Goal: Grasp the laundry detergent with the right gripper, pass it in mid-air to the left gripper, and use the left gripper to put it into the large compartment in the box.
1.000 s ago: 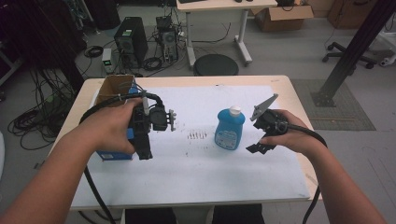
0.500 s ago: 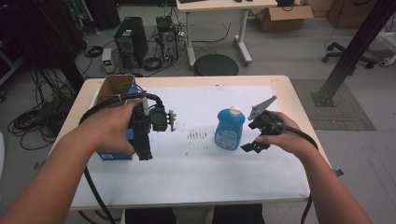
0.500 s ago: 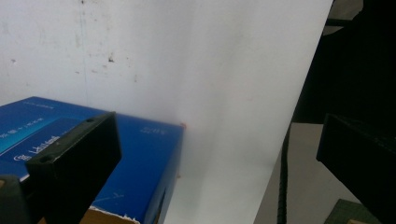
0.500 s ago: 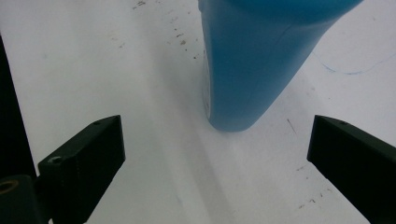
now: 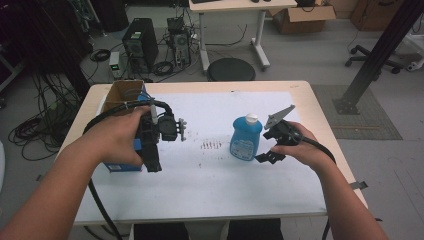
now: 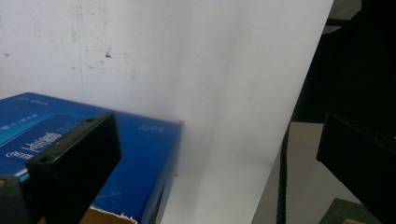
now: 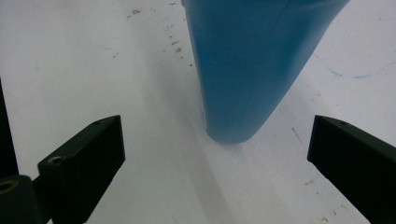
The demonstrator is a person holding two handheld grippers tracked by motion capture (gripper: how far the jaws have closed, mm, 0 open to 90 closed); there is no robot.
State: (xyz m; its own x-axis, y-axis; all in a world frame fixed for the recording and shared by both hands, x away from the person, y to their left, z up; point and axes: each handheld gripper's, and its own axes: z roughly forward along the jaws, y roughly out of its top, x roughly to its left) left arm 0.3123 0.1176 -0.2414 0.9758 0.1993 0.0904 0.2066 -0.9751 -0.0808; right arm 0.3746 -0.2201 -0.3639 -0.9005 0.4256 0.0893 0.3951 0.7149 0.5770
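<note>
Your right claw (image 5: 267, 145) has slid a little closer to the blue bottle (image 5: 246, 139) since a second ago, and your right hand has dropped a bit lower. Your left claw (image 5: 150, 150) has hardly moved at all.

Look at where the bottle is. It stands upright on the white sheet (image 5: 210, 185) in the middle of the worktop (image 5: 320, 110), with its white cap (image 5: 252, 118) on top. It sits just beside your right claw, on the side toward the middle of the worktop. In the right gripper view the bottle (image 7: 254, 70) is straight ahead, between the two black jaws but a bit farther out. The jaws are spread wide, with nothing in them yet, and the gap looks wider than the bottle.

Your right hand is much nearer to the bottle than your left. So the right claw is the one to use. I think you only need to push it straight forward, low down, until the bottle's body sits between the jaws. The bottle is tall, so keep the jaws on each side of it and do not bump it over.

Your left claw is well apart from the bottle. It hangs over the blue box (image 5: 122, 162) near the left edge of the worktop. In the left gripper view its jaws are spread too, holding nothing, with the blue box (image 6: 135, 158) just under one jaw.
</note>
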